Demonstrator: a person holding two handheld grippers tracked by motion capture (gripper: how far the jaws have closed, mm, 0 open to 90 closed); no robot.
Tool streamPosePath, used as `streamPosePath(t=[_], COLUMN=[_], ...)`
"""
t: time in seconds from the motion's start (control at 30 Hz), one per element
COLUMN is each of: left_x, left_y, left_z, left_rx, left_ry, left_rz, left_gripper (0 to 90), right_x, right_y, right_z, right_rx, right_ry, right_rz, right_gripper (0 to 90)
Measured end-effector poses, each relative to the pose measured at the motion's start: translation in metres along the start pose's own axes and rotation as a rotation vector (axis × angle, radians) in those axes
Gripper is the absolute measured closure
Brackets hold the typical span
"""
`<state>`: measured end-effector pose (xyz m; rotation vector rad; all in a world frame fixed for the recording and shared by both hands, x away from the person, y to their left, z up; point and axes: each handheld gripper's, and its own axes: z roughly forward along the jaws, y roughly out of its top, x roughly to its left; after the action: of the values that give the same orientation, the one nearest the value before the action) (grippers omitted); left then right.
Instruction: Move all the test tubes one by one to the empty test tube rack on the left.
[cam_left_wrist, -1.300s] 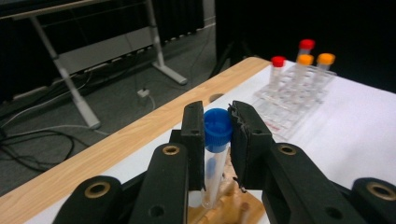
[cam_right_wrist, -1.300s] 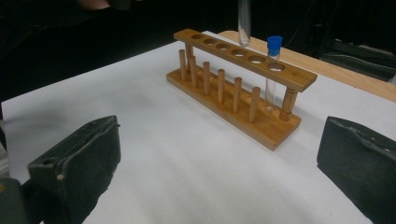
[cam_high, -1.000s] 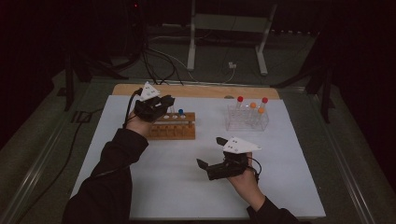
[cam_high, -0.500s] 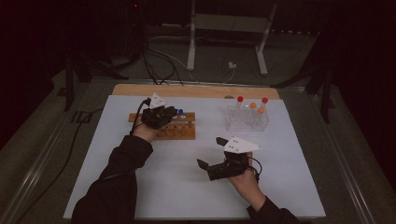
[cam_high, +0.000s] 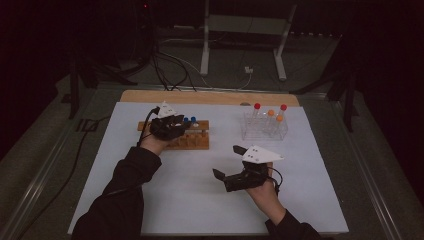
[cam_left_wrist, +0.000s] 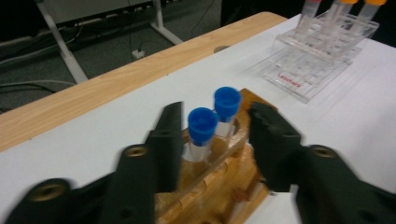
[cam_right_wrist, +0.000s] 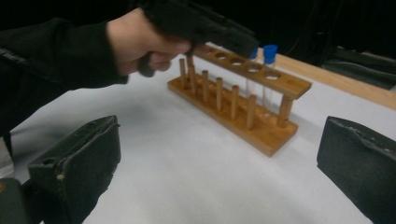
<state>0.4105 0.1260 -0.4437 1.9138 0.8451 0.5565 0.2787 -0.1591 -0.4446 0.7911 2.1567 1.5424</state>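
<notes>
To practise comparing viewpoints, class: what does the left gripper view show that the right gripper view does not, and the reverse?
Left gripper view: the clear rack with orange-capped tubes, and the left gripper, whose jaws have just been opening, flanking two blue-capped tubes without pressing them. Right gripper view: the hand holding that gripper, the pegs of the wooden rack, and the right gripper with jaws wide open. Shared: wooden rack, blue-capped tubes, white table cover.

a lab bench: wooden tube rack (cam_high: 187, 138), clear plastic rack (cam_high: 264, 127), capped tubes (cam_left_wrist: 202, 127).
</notes>
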Motion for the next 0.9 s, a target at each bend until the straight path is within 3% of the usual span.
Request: streamPosePath(t=[0.17, 0.33, 0.43, 0.63, 0.9], left_x=[-0.009, -0.017, -0.024, -0.040, -0.052], left_y=[0.001, -0.003, -0.009, -0.027, -0.049], left_z=[-0.022, -0.047, -0.061, -0.082, -0.088], left_rx=[-0.012, -0.045, -0.053, -0.083, -0.087], left_ry=[-0.029, -0.118, -0.168, -0.227, -0.277], left_rz=[0.024, 0.013, 0.012, 0.046, 0.026], left_gripper=[35.4, 15.8, 6.9, 1.9, 1.9], right_x=[-0.008, -0.023, -0.035, -0.063, -0.101], right_y=[0.006, 0.014, 0.017, 0.020, 0.012], right_z=[-0.007, -0.017, -0.024, -0.036, -0.048], right_rx=[-0.020, -0.038, -0.051, -0.062, -0.040], right_ry=[-0.027, -0.065, -0.110, -0.208, -0.352], right_rz=[-0.006, -0.003, 0.004, 0.004, 0.045], right_gripper=[0.0, 0.0, 0.0, 0.0, 1.1])
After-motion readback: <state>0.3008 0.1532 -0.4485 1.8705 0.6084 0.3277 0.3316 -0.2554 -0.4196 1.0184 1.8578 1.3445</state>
